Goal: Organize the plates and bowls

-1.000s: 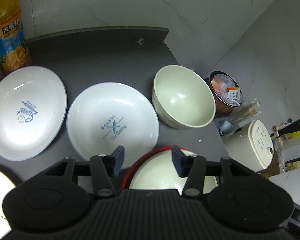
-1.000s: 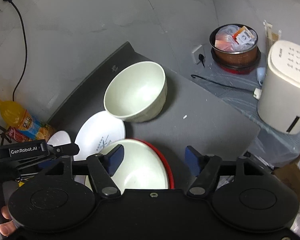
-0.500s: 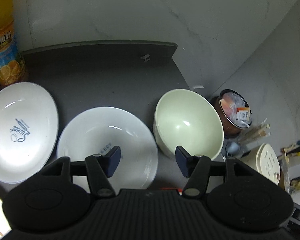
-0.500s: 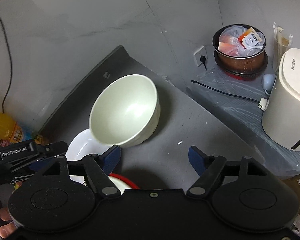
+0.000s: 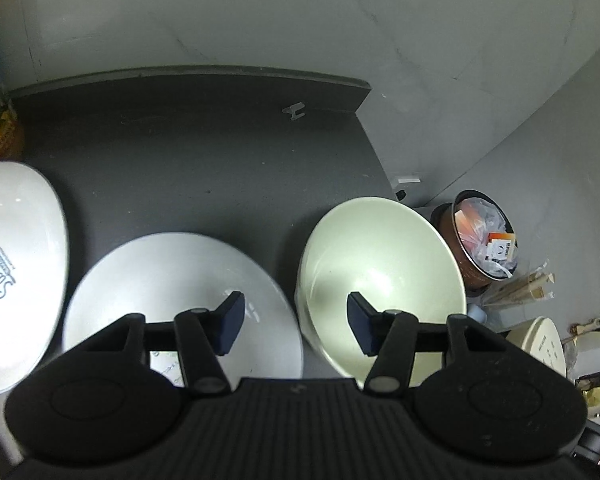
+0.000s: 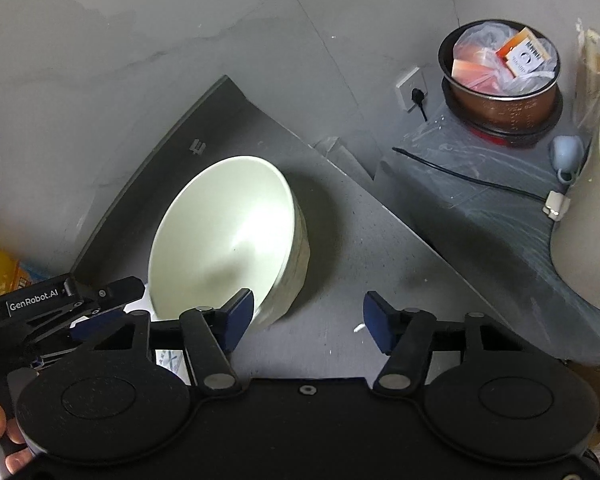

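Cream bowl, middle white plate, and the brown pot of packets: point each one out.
Cream bowl (image 6: 228, 236), right wrist view, on its inner wall.
Middle white plate (image 5: 160, 272), left wrist view, on its bare inner surface.
Brown pot (image 6: 500, 108), right wrist view, on its outer side wall.

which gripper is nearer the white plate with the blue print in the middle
Left. The left gripper hangs with one finger over the white plate; its jaws are closing on nothing. The right gripper hangs beside the cream bowl, jaws also closing empty.
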Demonstrator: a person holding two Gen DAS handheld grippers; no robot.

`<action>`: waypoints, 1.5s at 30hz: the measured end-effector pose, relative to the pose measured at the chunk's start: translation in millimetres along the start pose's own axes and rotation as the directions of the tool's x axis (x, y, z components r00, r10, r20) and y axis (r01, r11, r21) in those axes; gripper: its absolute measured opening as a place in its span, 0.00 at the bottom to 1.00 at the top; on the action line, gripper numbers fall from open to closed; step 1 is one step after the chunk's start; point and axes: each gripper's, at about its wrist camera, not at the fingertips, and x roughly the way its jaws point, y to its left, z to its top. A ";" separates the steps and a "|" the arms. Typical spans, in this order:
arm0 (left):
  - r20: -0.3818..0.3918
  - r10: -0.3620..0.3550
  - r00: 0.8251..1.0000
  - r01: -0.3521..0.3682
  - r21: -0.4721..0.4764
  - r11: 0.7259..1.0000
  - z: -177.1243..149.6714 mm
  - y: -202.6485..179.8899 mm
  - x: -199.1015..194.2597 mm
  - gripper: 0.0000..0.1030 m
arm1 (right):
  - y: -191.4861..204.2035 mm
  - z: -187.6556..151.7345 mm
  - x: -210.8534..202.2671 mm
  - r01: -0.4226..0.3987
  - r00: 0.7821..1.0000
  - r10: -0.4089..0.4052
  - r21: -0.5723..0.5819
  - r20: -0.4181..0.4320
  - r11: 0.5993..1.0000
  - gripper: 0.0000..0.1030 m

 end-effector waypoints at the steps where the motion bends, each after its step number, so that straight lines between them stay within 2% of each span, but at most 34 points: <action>1: -0.005 0.001 1.000 -0.001 -0.006 1.000 1.0 -0.4 3.8 0.52 | -1.7 2.7 3.8 -0.004 1.000 0.004 0.004 -0.007 1.000 0.55; 5: -0.037 0.003 0.999 -0.004 -0.013 1.000 4.0 -3.6 20.0 0.46 | -5.1 10.0 18.1 -0.031 0.999 0.032 0.015 -0.036 0.999 0.44; 9: -0.058 -0.007 0.998 0.005 -0.033 0.999 6.4 -6.0 31.8 0.28 | -8.4 16.5 35.5 -0.052 0.997 0.054 0.035 -0.059 0.998 0.37; 12: -0.063 -0.007 0.998 0.004 -0.049 0.999 6.9 -7.5 35.5 0.22 | -6.8 18.2 45.4 -0.069 0.994 0.073 0.046 -0.082 0.997 0.29; 13: -0.066 -0.010 0.998 0.006 -0.061 0.998 6.4 -7.3 36.4 0.21 | -5.5 18.3 48.5 -0.078 0.992 0.082 0.044 -0.091 0.996 0.25; 17: -0.067 0.008 0.998 -0.012 -0.060 0.998 6.4 -9.9 36.6 0.21 | 2.7 18.1 48.4 -0.055 0.995 0.053 -0.016 -0.085 0.998 0.22; 25: -0.035 -0.051 0.998 0.049 -0.065 0.997 7.0 -7.2 12.2 0.21 | 5.7 12.8 25.2 -0.063 0.997 0.062 -0.008 -0.047 0.998 0.22; 39: 0.025 -0.123 0.992 0.123 0.021 0.992 2.4 -19.4 -50.7 0.24 | 26.4 -11.5 -40.6 -0.080 0.994 0.078 0.031 0.077 0.996 0.22; 45: 0.024 -0.144 0.989 0.142 0.049 0.989 -2.1 -17.0 -67.2 0.24 | 35.7 -24.1 -58.4 -0.072 0.992 0.067 0.042 0.111 0.996 0.22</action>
